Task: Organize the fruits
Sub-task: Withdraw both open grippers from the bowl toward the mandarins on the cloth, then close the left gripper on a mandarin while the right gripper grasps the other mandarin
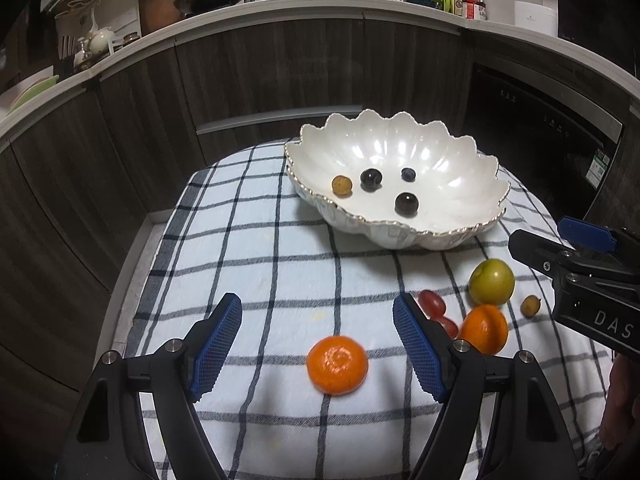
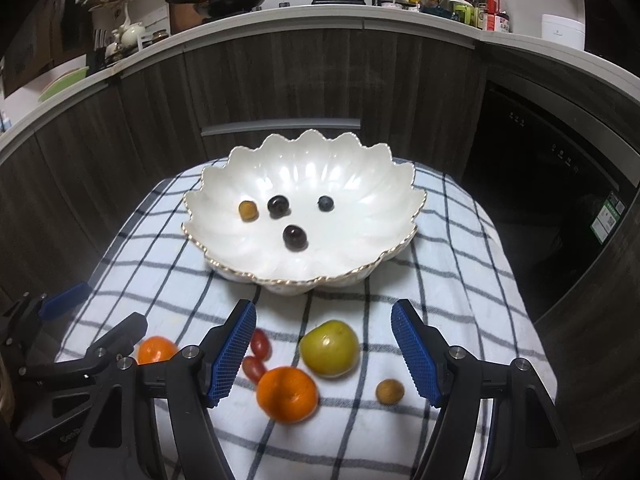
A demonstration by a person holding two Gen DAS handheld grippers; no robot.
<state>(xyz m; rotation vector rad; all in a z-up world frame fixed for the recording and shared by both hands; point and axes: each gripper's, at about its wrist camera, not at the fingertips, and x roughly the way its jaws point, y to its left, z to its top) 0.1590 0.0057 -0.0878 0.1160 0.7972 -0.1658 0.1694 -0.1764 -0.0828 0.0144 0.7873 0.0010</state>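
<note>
A white scalloped bowl [image 1: 460, 184] [image 2: 360, 184] stands at the far end of the checked cloth and holds several small fruits: two dark grapes, a blueberry and a small tan fruit [image 2: 247, 210]. My left gripper [image 1: 318, 314] is open, with a tangerine [image 1: 337, 365] on the cloth between its fingers. My right gripper [image 2: 324, 320] is open above a green fruit [image 2: 329, 348], a second tangerine [image 2: 287, 393], two red grapes [image 2: 261, 343] and a small tan fruit [image 2: 389, 391]. The right gripper also shows in the left wrist view [image 1: 572, 256].
The small table under the blue-and-white checked cloth [image 1: 260, 248] drops off on all sides. Dark wood cabinets [image 2: 280, 88] and a dark appliance [image 2: 552, 184] stand behind it. The counter above carries a wok, bottles and dishes.
</note>
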